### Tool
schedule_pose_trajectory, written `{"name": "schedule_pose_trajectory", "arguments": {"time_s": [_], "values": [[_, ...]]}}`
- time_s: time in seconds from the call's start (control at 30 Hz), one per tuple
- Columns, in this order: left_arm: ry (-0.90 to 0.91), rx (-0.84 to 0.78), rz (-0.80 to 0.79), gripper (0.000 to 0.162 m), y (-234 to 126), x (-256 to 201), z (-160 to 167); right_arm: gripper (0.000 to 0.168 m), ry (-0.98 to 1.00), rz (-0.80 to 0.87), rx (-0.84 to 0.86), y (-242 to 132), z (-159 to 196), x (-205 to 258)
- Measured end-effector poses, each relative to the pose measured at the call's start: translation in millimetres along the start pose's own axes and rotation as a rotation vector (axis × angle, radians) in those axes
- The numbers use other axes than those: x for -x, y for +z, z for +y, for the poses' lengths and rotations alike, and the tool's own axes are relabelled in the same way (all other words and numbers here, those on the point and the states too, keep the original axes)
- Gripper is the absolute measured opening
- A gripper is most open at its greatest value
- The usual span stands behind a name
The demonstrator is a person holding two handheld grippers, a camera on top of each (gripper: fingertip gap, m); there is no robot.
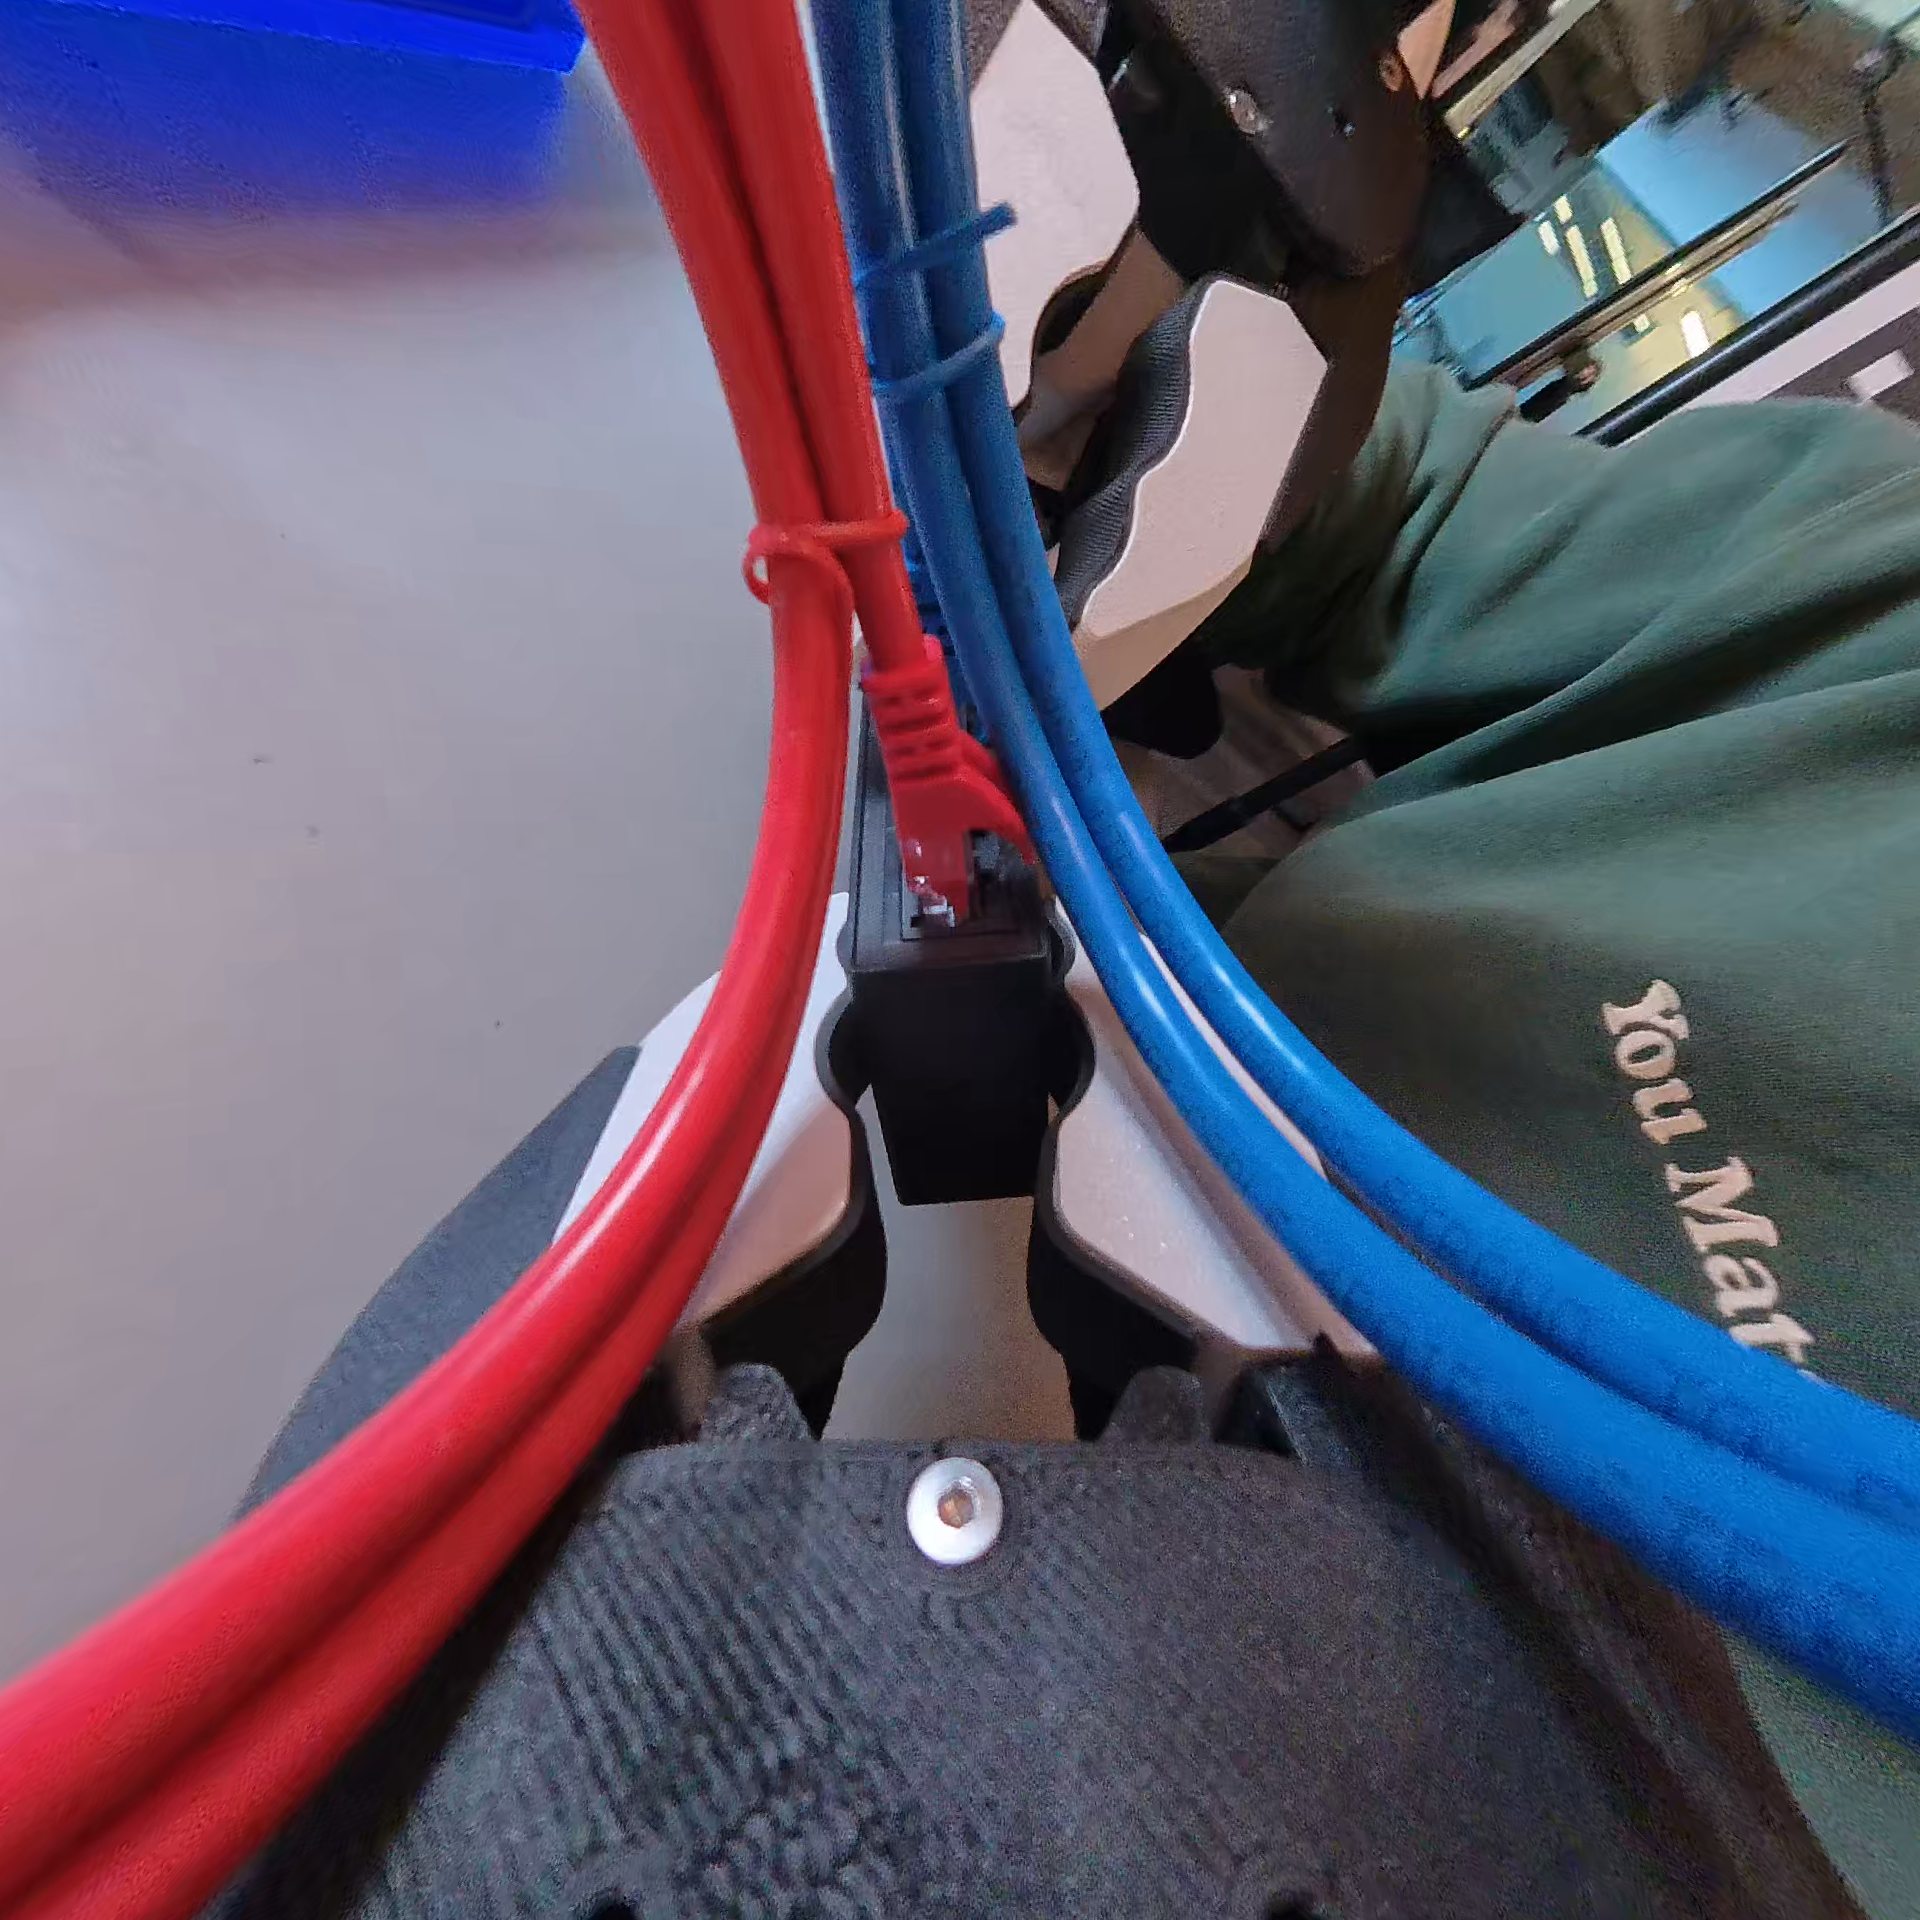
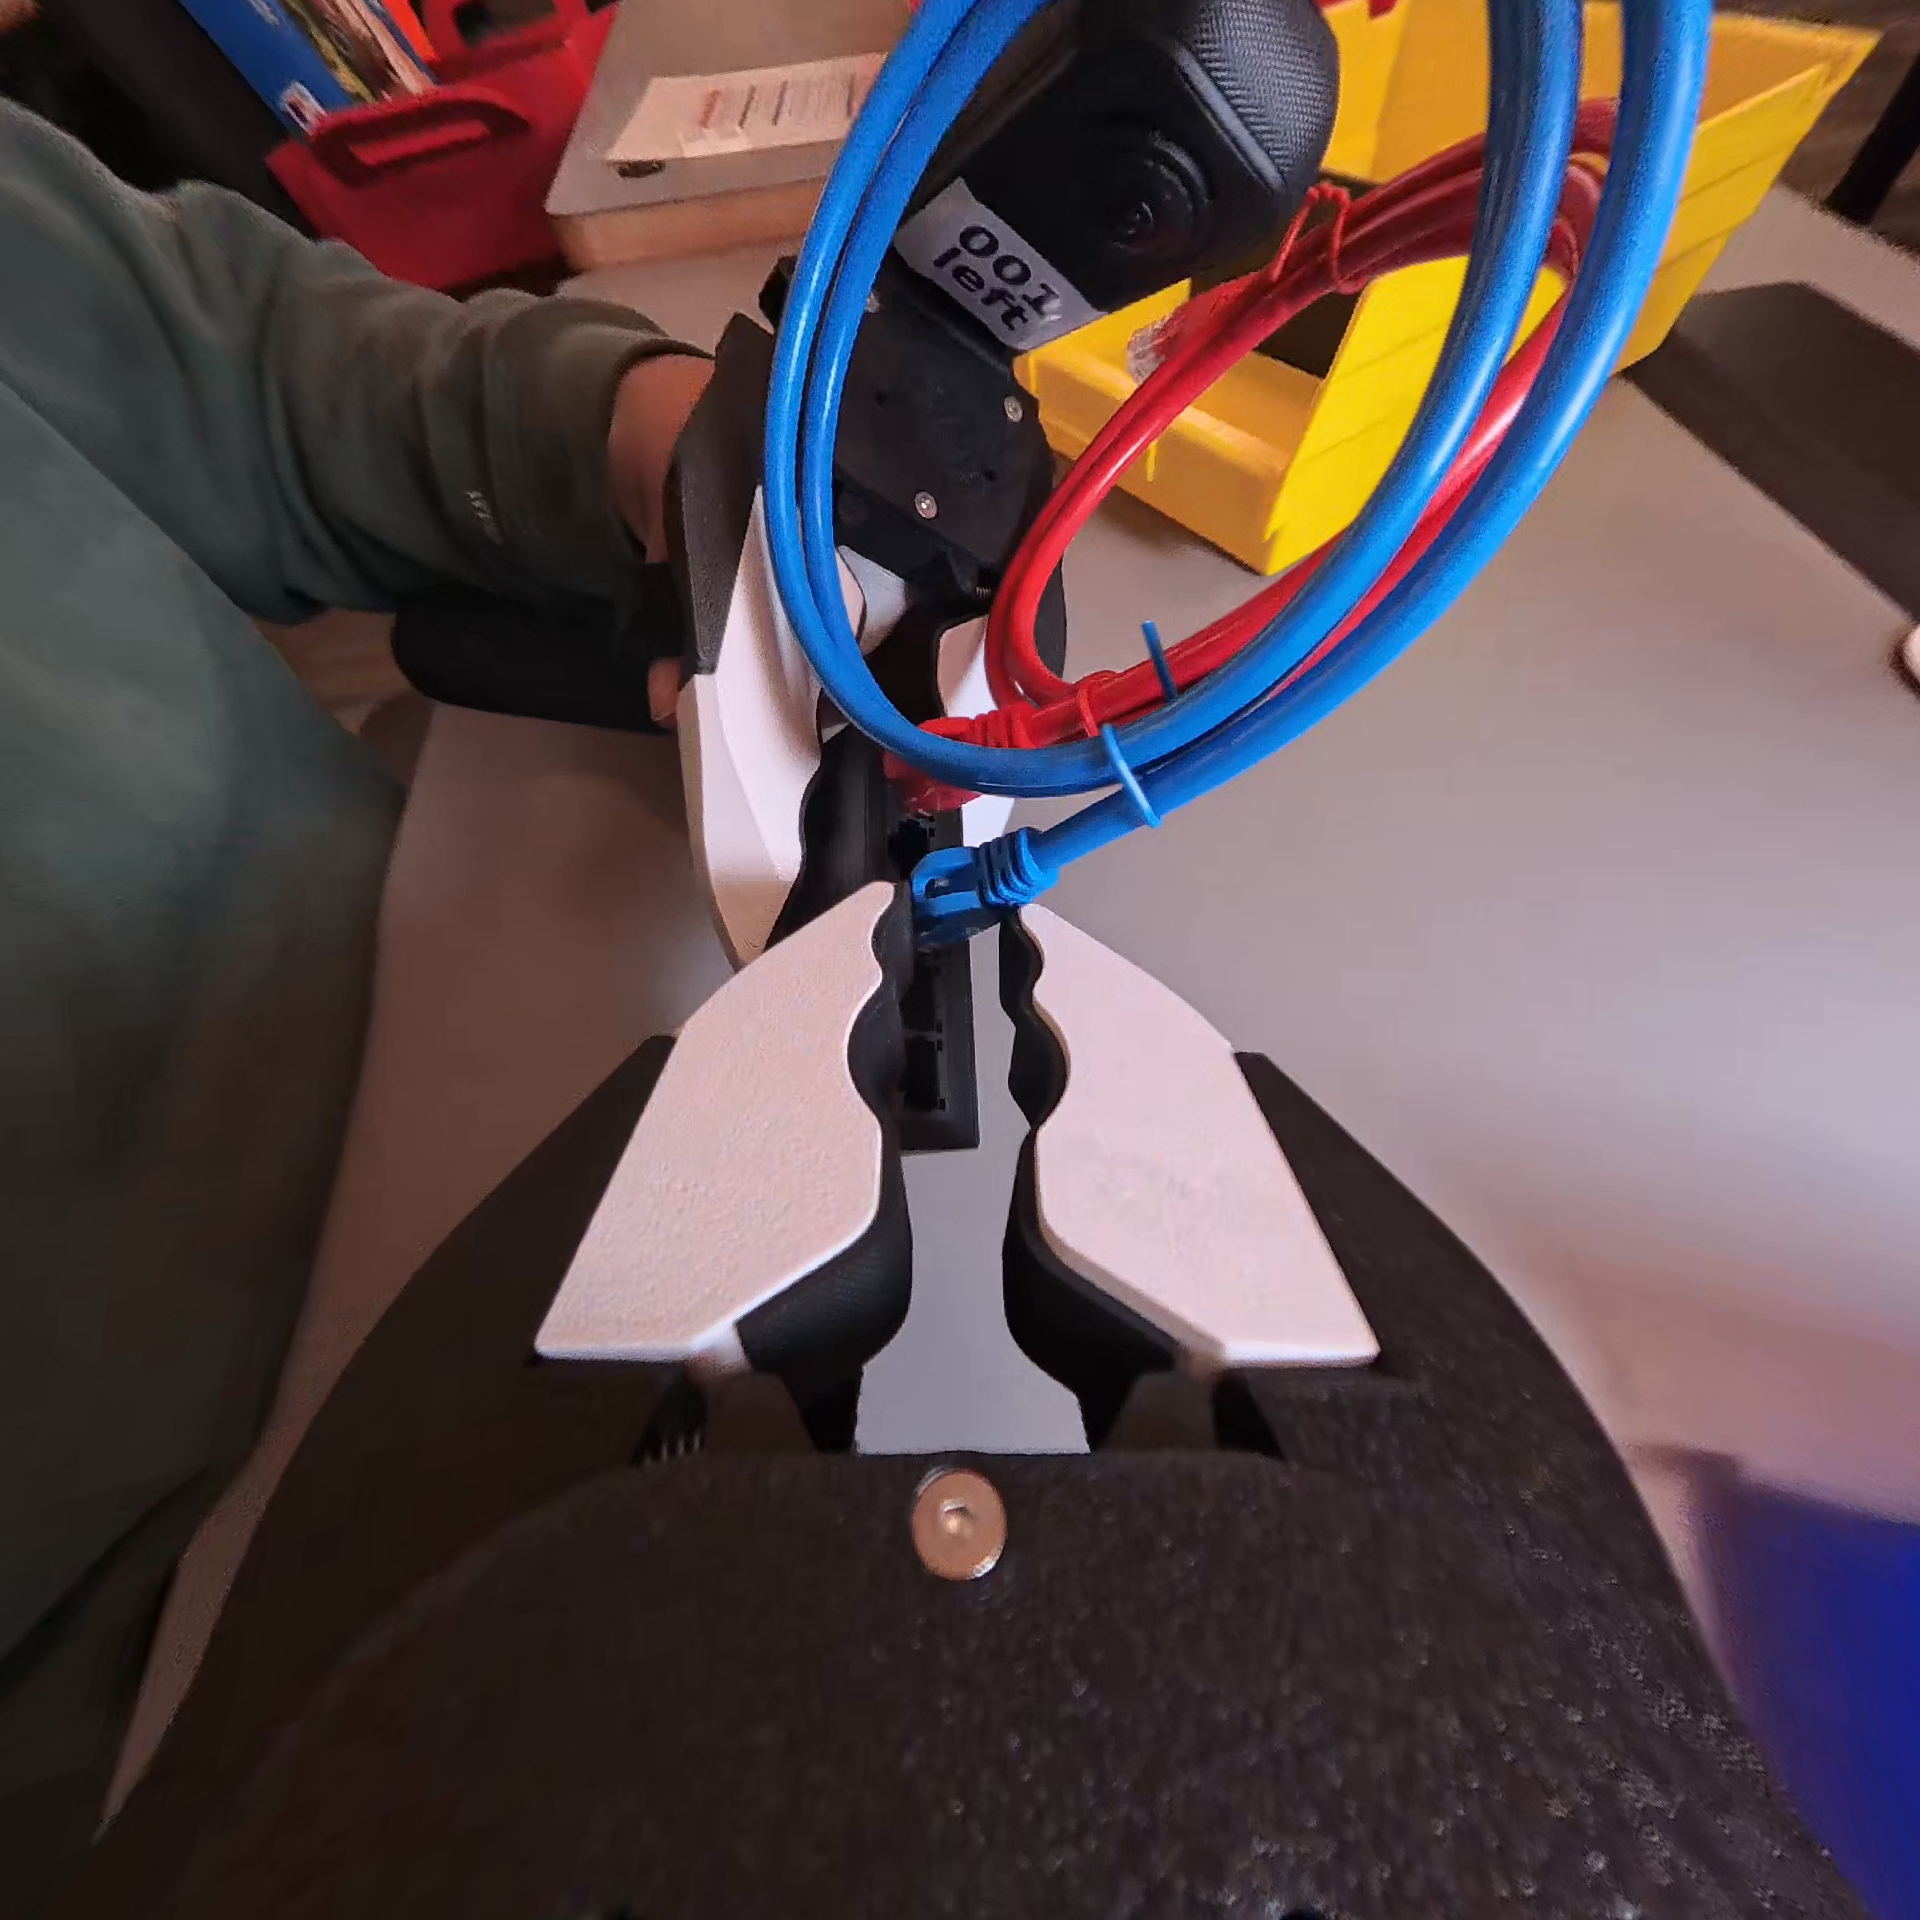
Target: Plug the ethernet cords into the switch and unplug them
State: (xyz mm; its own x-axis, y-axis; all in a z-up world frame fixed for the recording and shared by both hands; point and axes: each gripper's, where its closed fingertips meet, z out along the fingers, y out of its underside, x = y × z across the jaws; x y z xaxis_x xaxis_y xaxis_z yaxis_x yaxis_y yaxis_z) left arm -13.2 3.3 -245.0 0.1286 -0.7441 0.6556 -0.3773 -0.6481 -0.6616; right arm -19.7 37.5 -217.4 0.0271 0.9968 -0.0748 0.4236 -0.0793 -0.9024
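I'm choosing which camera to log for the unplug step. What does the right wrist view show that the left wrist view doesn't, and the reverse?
Only the right wrist view shows the right gripper at the blue plug, the switch's empty ports, the left gripper's camera, and the yellow bin.

Only the left wrist view shows the left gripper shut on the switch's end and the red plug close up.

Both share the switch, the red cord and blue cord, and the green sleeve.

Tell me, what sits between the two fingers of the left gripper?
The black switch, clamped there in the left wrist view, with the red plug seated in it.
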Motion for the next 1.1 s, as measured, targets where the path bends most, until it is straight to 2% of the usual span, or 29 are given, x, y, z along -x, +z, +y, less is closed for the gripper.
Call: {"name": "schedule_pose_trajectory", "arguments": {"time_s": [0.03,0.2,0.3,0.37,0.4,0.5,0.63,0.73,0.87,1.03,1.1], "values": [[0.015,0.003,-0.01,0.029,-0.1,0.3,0.1,0.016,-0.024,0.019,-0.012,-0.4,-0.4,0.5],[0.085,-0.046,-0.021,0.028,-2.5,-2.8,-8.9,0.015,-0.112,0.119,-0.167,-7.5,-14.2,3.5],[0.111,-0.073,-0.019,0.027,-5.0,-8.2,-14.8,0.015,-0.001,0.04,-0.288,-12.4,-22.1,6.3],[0.084,-0.112,0.033,0.036,-7.6,-15.3,-20.5,0.014,0.137,-0.053,-0.358,-17.1,-31.1,6.5],[0.066,-0.103,0.051,0.027,-8.5,-16.9,-19.5,0.014,0.157,-0.048,-0.4,-21.4,-37.7,3.1],[0.07,-0.1,0.031,0.029,-10.2,-11.9,-16.1,0.013,0.272,-0.121,-0.494,-47.7,-61.9,-8.3],[0.081,-0.112,0.02,0.03,-13.7,-11.6,-19.5,0.013,0.255,0.008,-0.493,-94.2,-79.7,-43.1],[0.056,-0.111,0.019,0.029,-14.5,-7.6,-18.7,0.013,0.217,0.198,-0.461,-142.2,-88.1,-85.0],[0.066,-0.125,0.013,0.031,-14.8,-7.3,-20.6,0.012,0.238,0.347,-0.352,-186.6,-79.5,-127.7],[0.057,-0.139,0.012,0.029,-17.1,-4.9,-22.5,0.012,0.27,0.467,-0.194,-216.6,-65.3,-166.2],[0.057,-0.144,0.016,0.03,-17.5,-5.5,-23.1,0.012,0.375,0.457,-0.147,-223.9,-49.3,-182.8]]}}
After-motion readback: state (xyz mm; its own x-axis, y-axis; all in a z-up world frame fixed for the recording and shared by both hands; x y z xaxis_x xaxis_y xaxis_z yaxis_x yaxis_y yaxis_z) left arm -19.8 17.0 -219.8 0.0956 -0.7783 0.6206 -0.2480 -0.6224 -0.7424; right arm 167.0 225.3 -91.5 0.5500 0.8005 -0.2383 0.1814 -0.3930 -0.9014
